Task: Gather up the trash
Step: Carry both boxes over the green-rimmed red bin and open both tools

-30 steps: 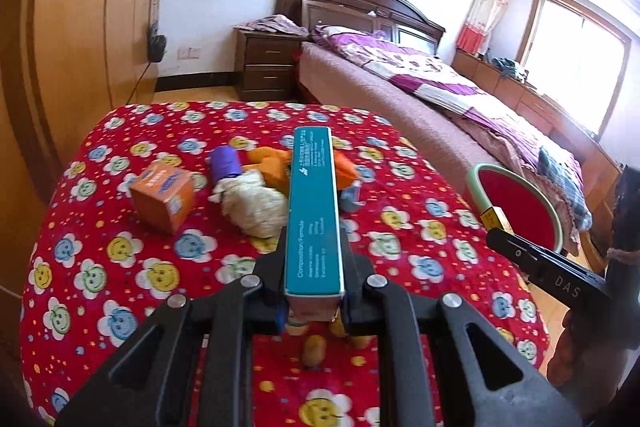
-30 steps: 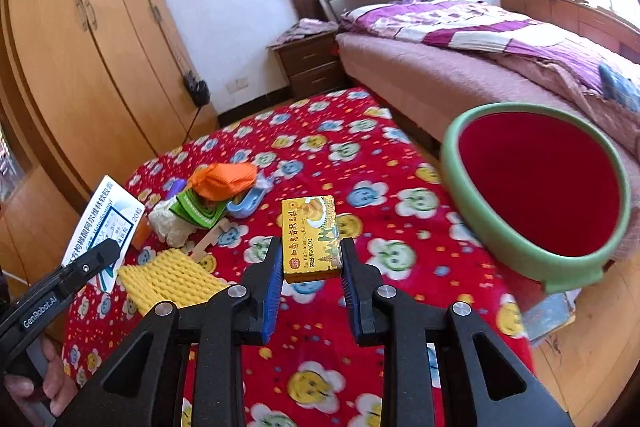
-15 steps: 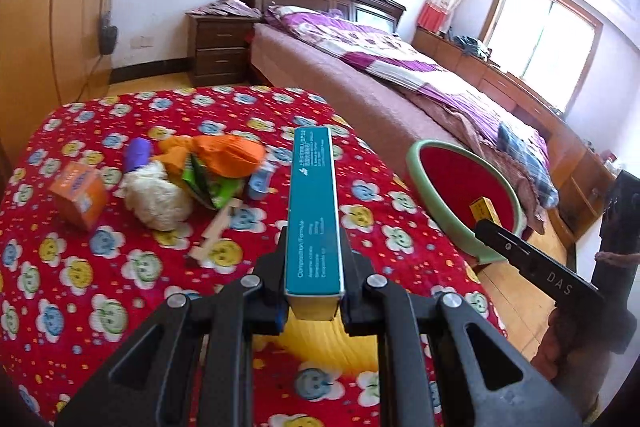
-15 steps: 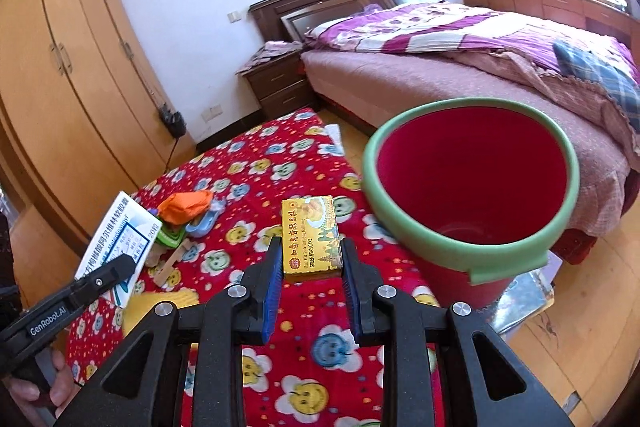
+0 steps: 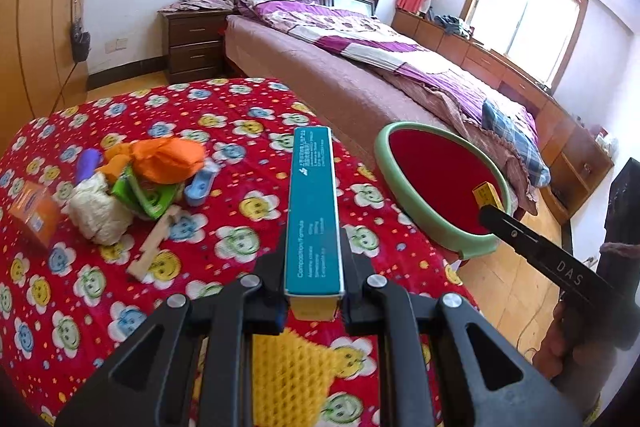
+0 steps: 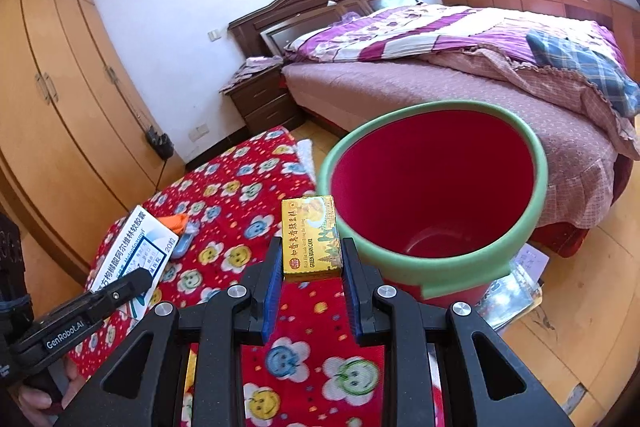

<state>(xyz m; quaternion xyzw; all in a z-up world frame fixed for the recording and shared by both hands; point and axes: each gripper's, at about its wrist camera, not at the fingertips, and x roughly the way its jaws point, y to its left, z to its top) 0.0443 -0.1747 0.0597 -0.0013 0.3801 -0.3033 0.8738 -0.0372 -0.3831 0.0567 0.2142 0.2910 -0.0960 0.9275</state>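
holding a yellow cake box (image 6: 311, 235) clenched in your right gripper (image 6: 311, 269), you are hovering it at the near green rim of the red bin (image 6: 434, 183). your left gripper (image 5: 313, 301) is gripping a teal carton (image 5: 313, 211) over the flowered red cloth (image 5: 240, 227), where an orange bag (image 5: 168, 155), a white wad (image 5: 98, 213) and a yellow foam net (image 5: 292, 379) are lying.

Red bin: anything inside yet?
In the right wrist view the bin shows bare red walls and part of the floor, no trash visible. Its near rim and the yellow box held by the right gripper hide the near part of the bottom.
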